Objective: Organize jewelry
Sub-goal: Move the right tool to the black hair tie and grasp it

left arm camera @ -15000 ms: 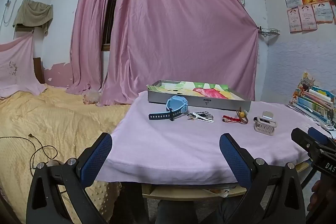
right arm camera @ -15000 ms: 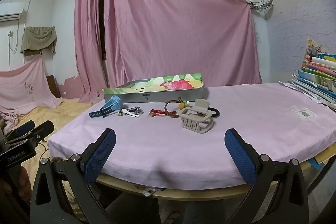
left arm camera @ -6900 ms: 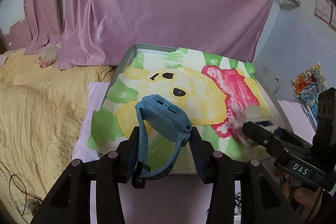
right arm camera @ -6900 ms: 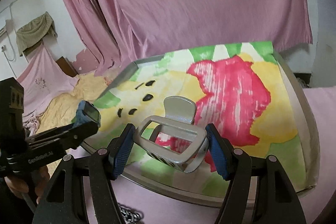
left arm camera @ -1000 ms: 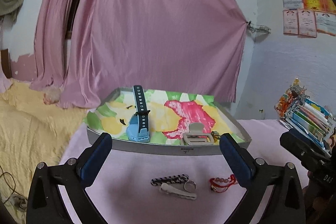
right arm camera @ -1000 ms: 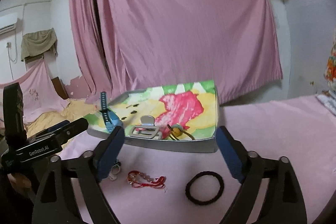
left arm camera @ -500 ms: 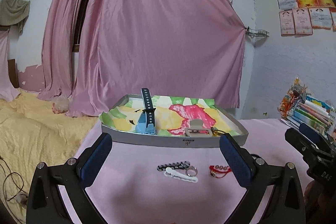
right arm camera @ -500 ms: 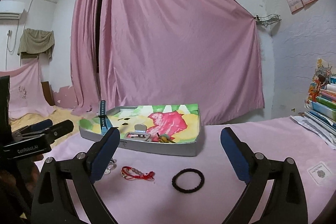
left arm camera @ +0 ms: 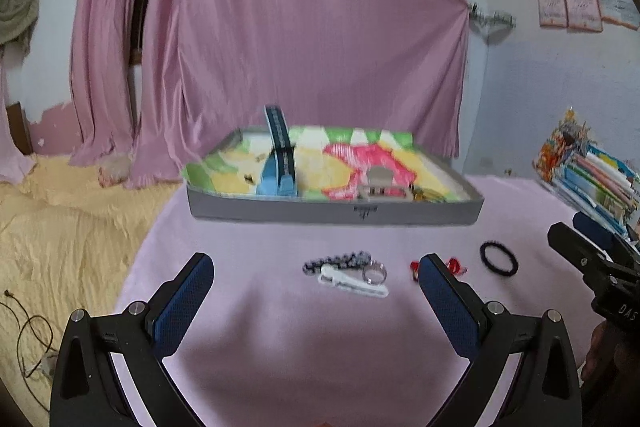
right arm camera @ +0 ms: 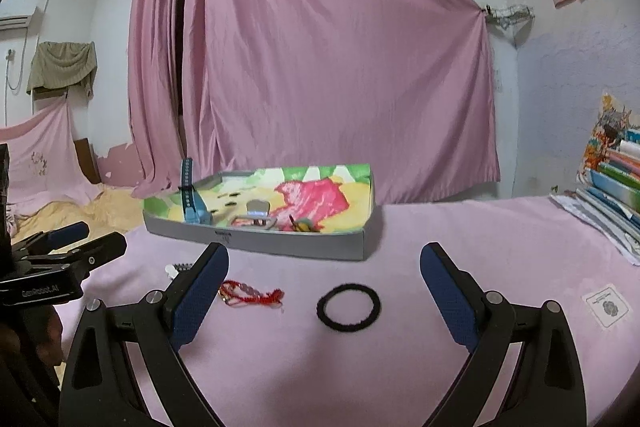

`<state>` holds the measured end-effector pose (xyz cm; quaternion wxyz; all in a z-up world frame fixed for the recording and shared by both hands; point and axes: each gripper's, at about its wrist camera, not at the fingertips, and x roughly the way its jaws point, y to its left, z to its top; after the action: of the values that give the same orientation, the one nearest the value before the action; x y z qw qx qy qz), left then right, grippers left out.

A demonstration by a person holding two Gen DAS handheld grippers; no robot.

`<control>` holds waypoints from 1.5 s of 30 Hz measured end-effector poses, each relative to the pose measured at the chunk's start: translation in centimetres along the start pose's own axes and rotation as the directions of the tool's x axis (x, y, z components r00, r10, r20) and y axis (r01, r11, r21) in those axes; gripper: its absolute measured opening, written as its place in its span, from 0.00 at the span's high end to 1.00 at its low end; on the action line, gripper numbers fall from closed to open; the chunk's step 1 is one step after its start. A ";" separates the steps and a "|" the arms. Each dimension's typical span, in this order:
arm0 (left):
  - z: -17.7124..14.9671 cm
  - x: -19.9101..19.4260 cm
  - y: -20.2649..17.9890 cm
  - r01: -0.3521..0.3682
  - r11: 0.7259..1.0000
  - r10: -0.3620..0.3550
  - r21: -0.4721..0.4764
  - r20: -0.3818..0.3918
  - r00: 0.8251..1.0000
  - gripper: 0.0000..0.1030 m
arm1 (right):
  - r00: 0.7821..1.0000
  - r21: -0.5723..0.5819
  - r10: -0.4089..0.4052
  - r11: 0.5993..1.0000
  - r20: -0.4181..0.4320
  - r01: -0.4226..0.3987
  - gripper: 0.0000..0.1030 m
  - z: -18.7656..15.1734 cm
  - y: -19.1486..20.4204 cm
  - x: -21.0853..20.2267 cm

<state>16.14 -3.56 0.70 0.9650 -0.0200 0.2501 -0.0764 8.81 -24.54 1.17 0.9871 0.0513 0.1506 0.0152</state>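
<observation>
Now that both the left gripper [left arm camera: 316, 269] and right gripper [right arm camera: 324, 265] gape empty, watch [left arm camera: 278, 171] and hair claw [right arm camera: 254, 217] sit in the tray [right arm camera: 296, 245] (mid-frame); black ring [right arm camera: 348, 306] and red bracelet [right arm camera: 250, 295] wait on the worktop [right arm camera: 460, 227].

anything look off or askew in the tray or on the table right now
One thing: the blue watch in the tray is not lying flat; one strap sticks straight up above the rim. The hair claw beside it lies low. The red bracelet and black hair tie lie on the cloth outside the tray.
</observation>
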 end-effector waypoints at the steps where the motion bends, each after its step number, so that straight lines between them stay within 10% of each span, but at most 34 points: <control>1: 0.0 0.3 0.0 0.008 1.000 -0.008 0.000 -0.023 1.000 0.00 | 1.000 0.000 0.001 1.000 -0.008 -0.001 0.08 0.0 0.1 0.2; 12: 0.5 3.9 0.6 0.023 0.999 -0.031 -0.041 -0.203 0.979 0.11 | 0.988 0.020 0.005 1.000 -0.154 -0.002 0.11 -0.5 -0.3 2.8; 24: 0.4 6.0 0.1 0.120 0.991 -0.133 -0.061 -0.288 0.949 0.55 | 0.934 0.011 0.050 0.999 -0.352 -0.050 0.69 -1.3 0.7 6.9; 45: 1.1 7.6 0.0 0.149 0.986 -0.166 -0.078 -0.310 0.936 0.87 | 0.875 -0.019 0.051 0.997 -0.481 -0.068 0.78 -1.5 1.4 9.9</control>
<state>23.26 -4.71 -2.01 0.9025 -0.0534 0.4007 -0.1487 17.77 -22.57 -3.06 0.9188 0.0331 0.3885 0.0605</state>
